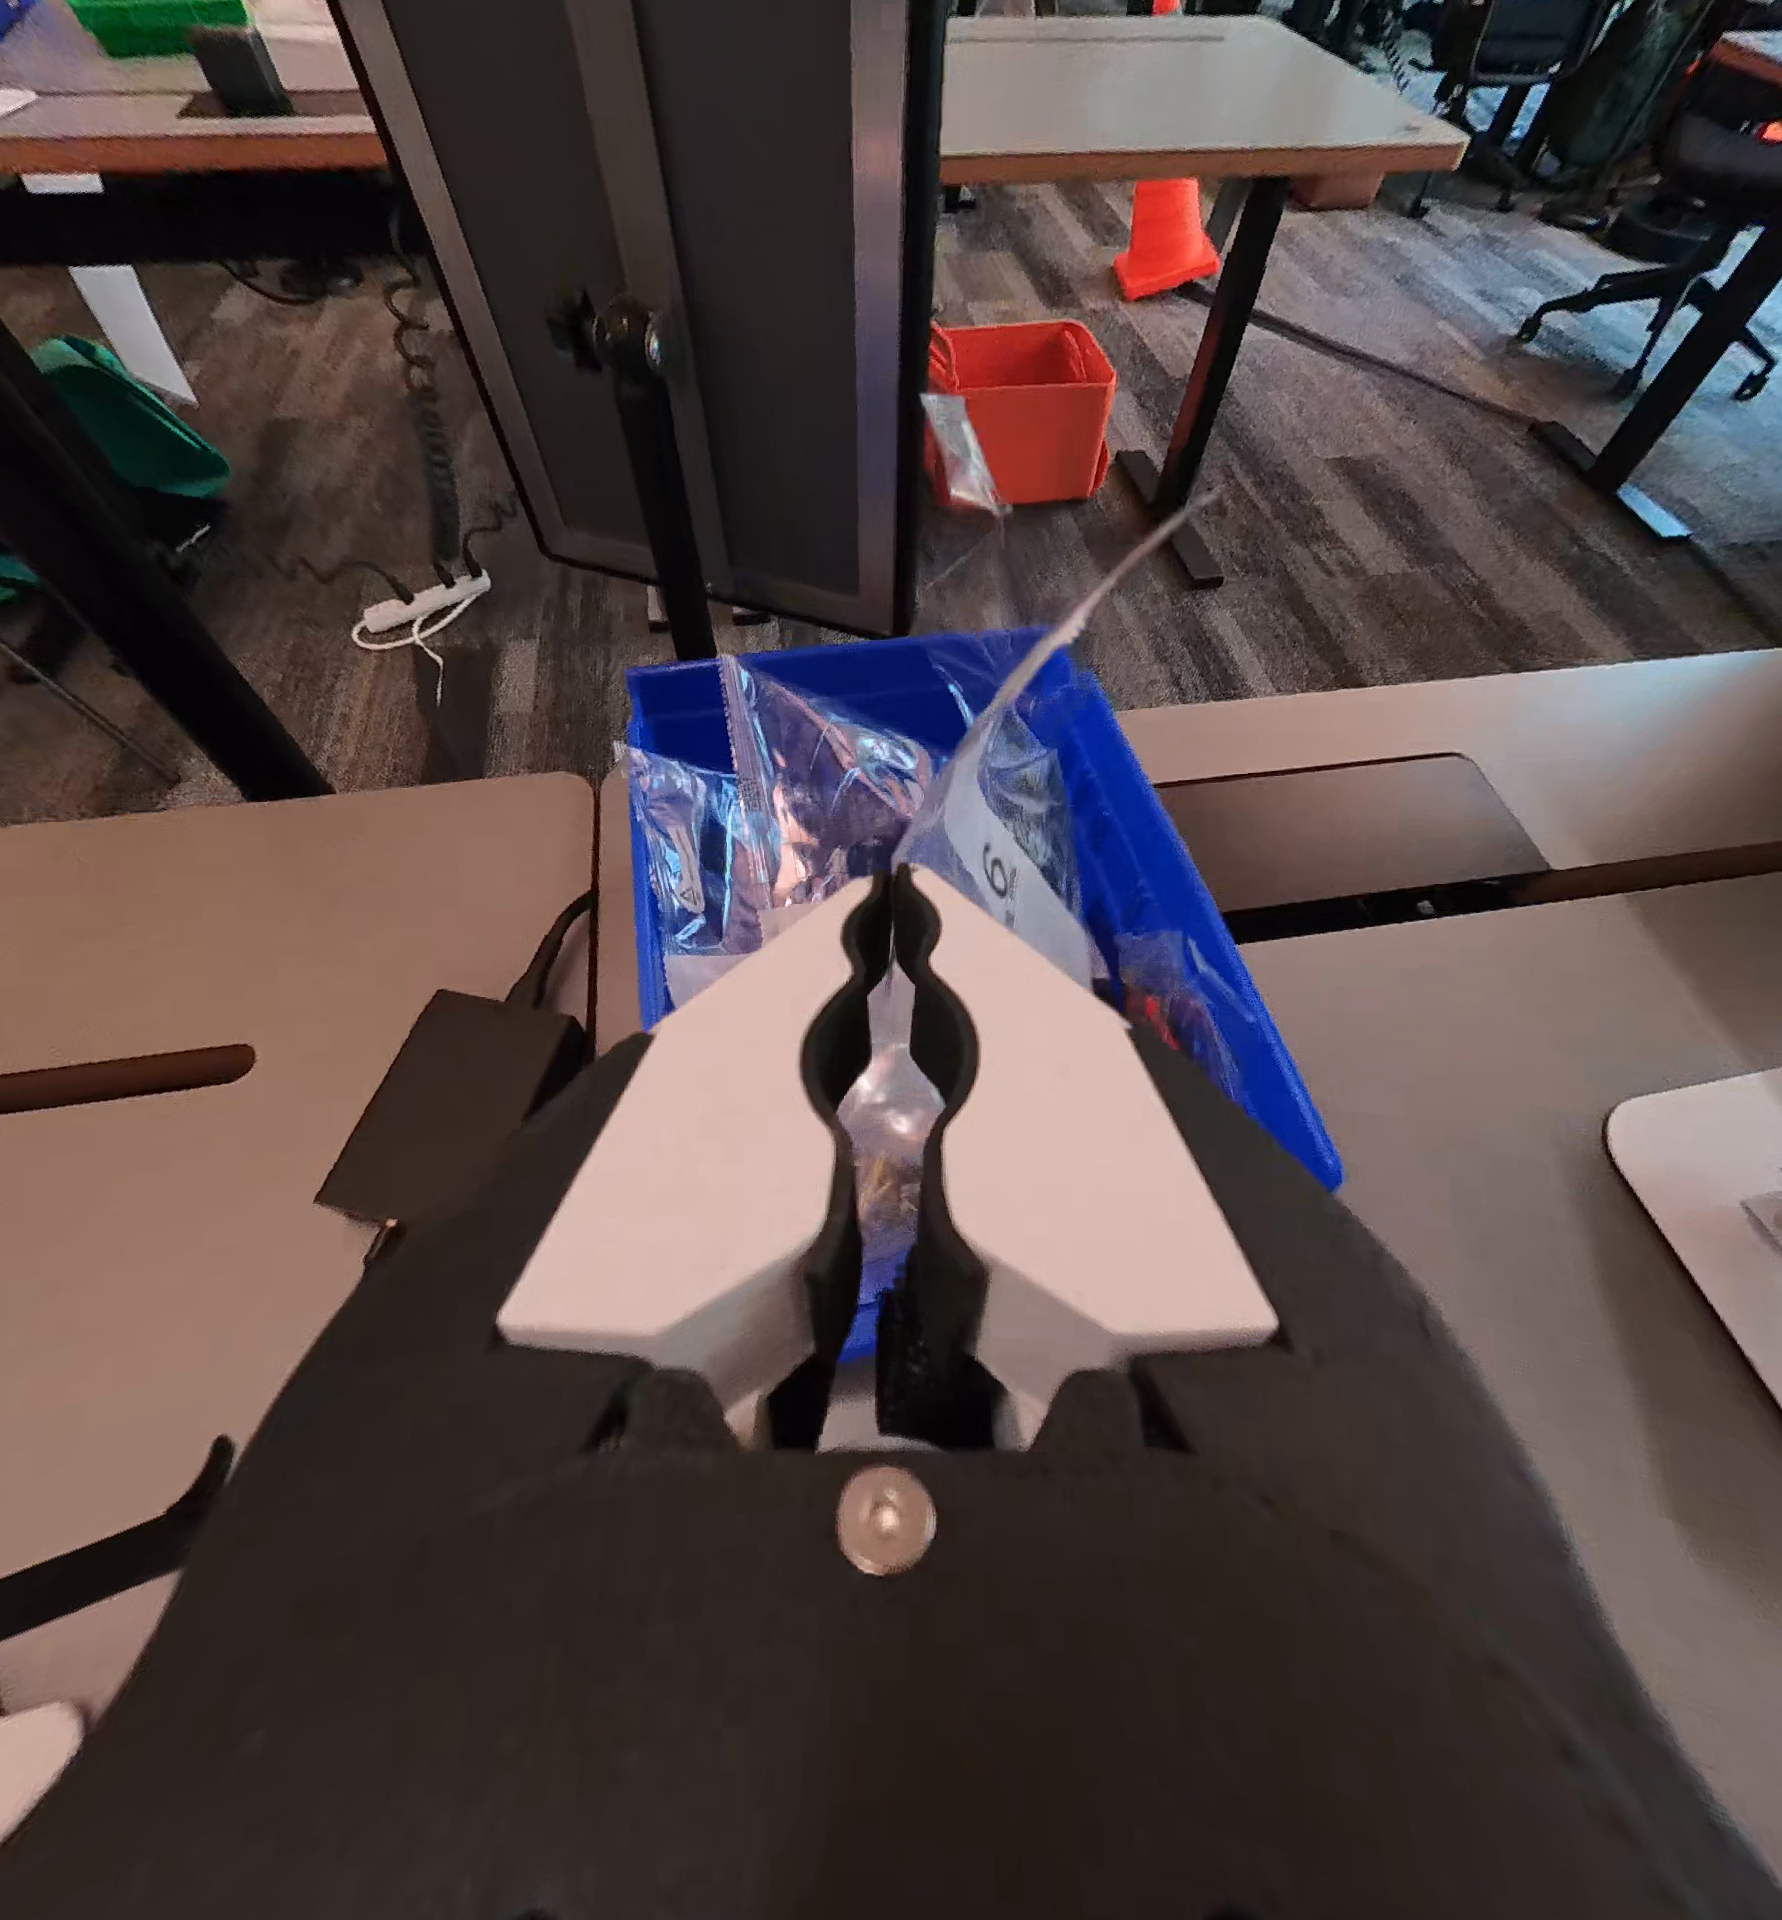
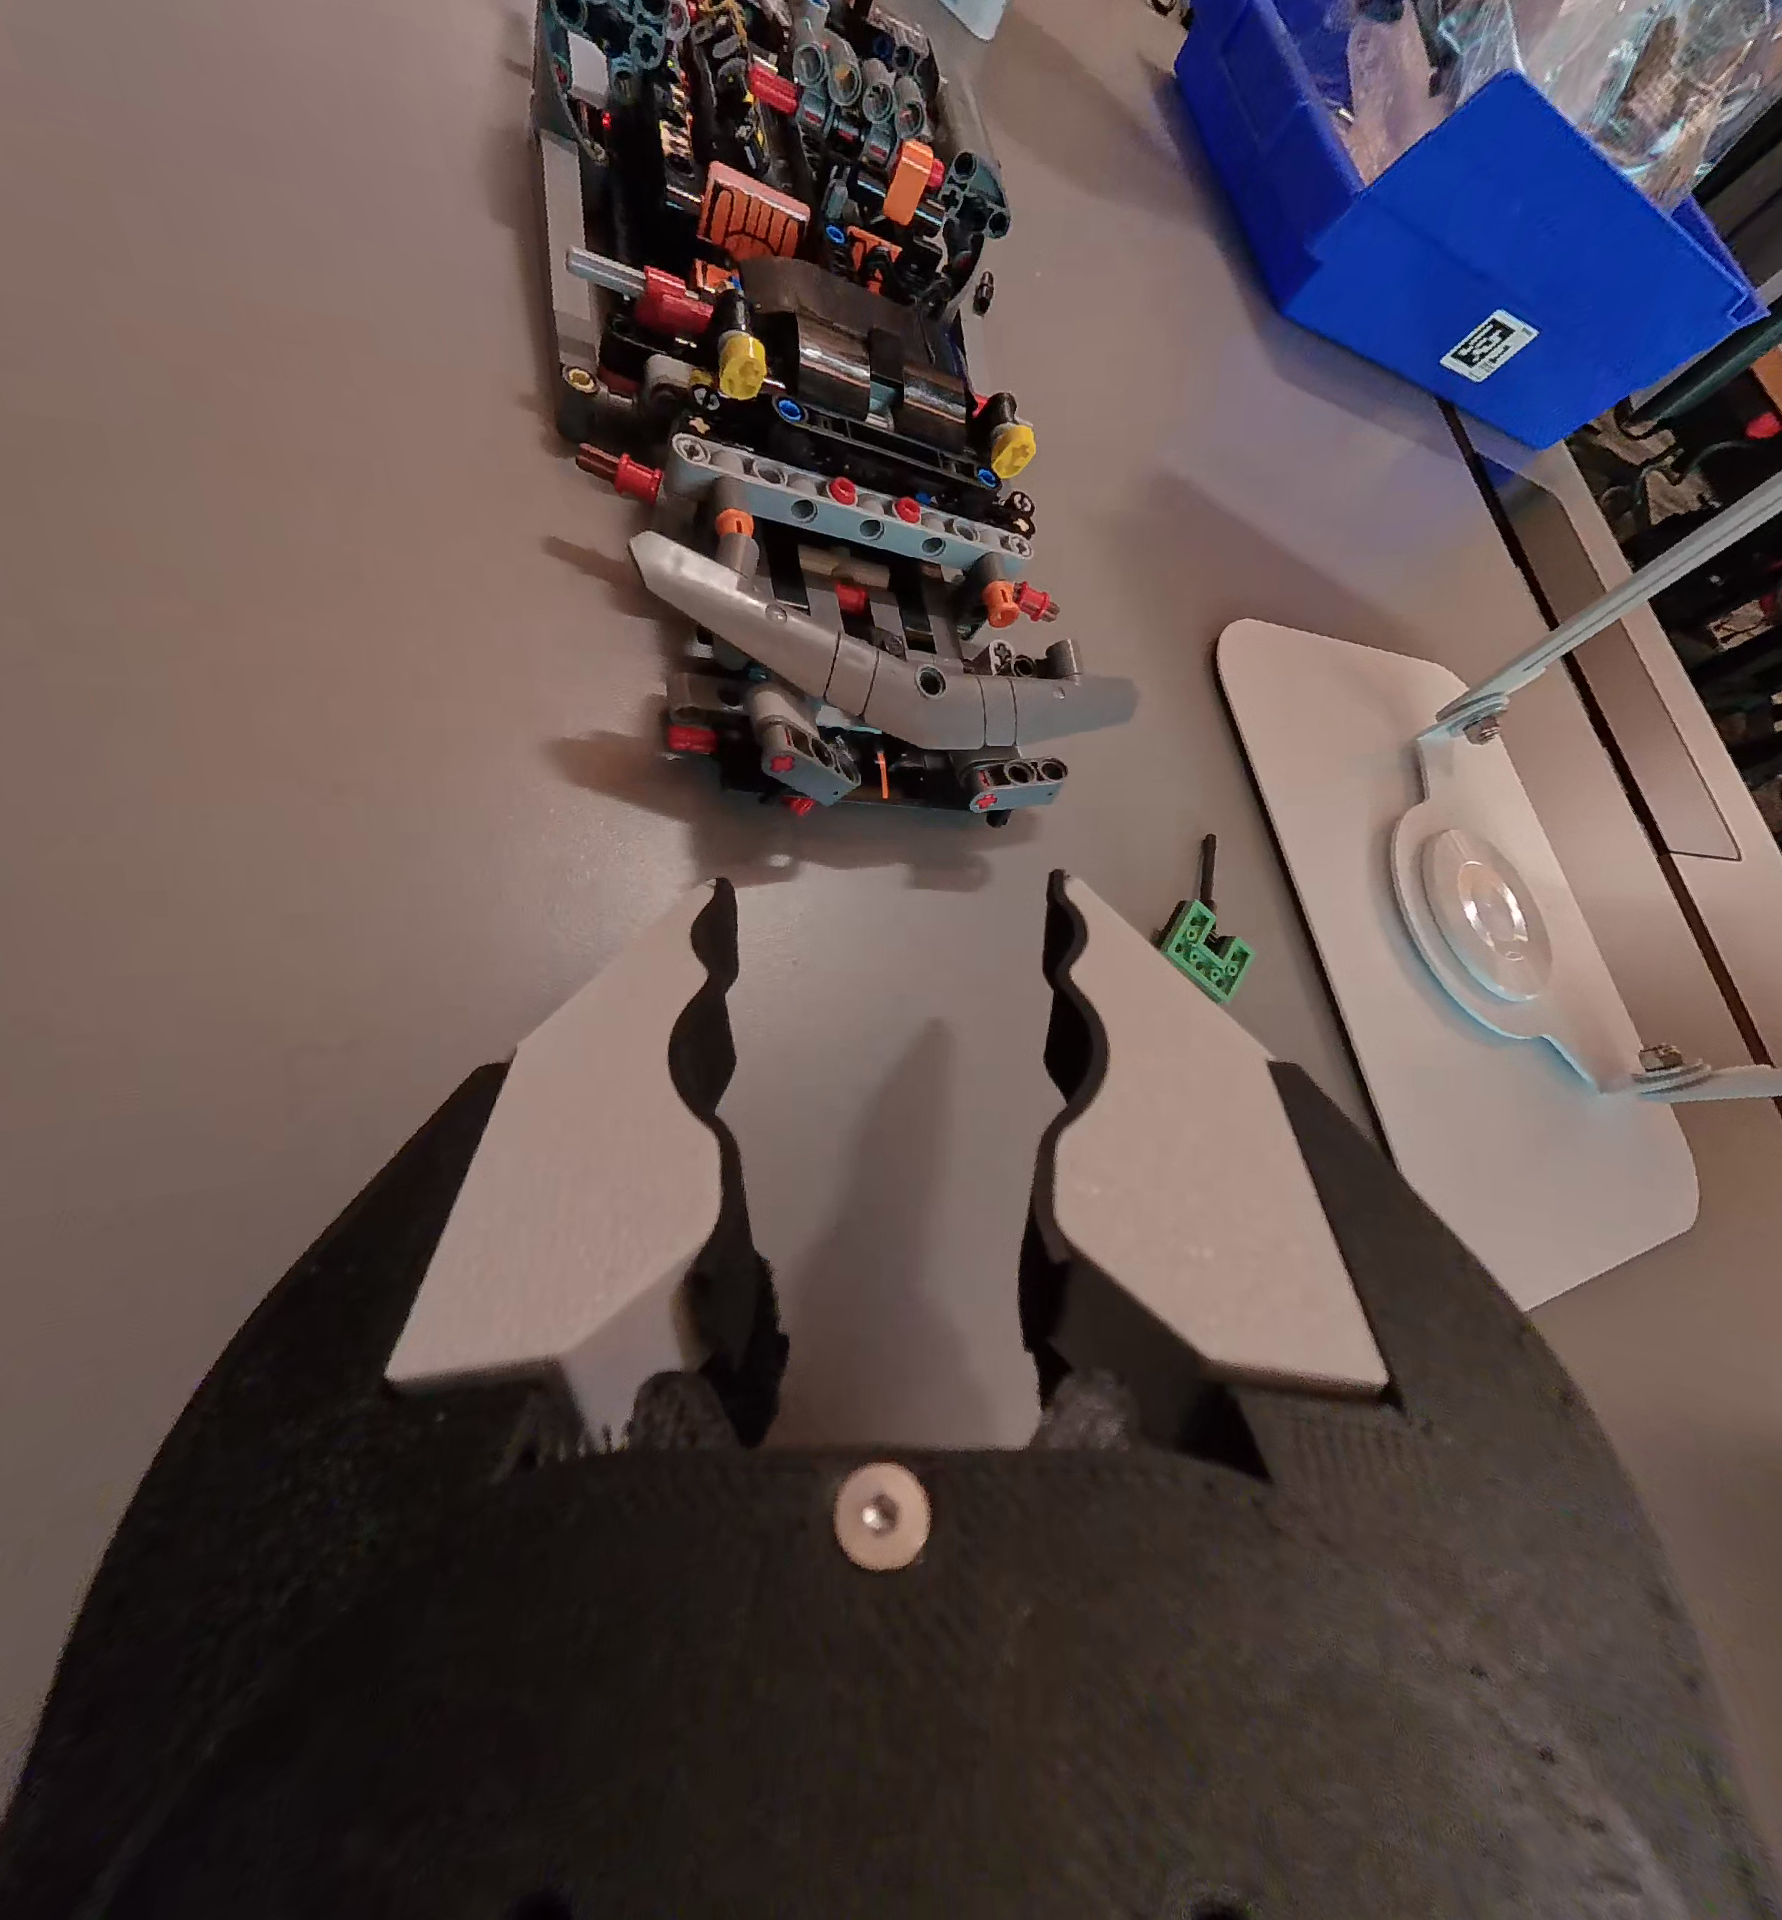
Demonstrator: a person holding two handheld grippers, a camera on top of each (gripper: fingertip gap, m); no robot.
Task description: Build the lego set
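Left gripper (image 1: 892, 883): jaws pinched on clear parts bag (image 1: 1001, 831) above blue bin (image 1: 1230, 997) | right gripper (image 2: 892, 894): jaws wide, empty; lego model (image 2: 804, 436) just ahead | lift bag gently, grip firm; thin film may slip.

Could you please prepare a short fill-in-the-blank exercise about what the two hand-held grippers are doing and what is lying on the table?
1. The left hand-held gripper is shut on a clear plastic ____ above the blue bin.
2. The right hand-held gripper is ____ and holds nothing.
3. The small loose brick right of the right gripper's tip is ____ in colour.
4. The partly built lego model stands on the ____.

Missing words: bag; open; green; table
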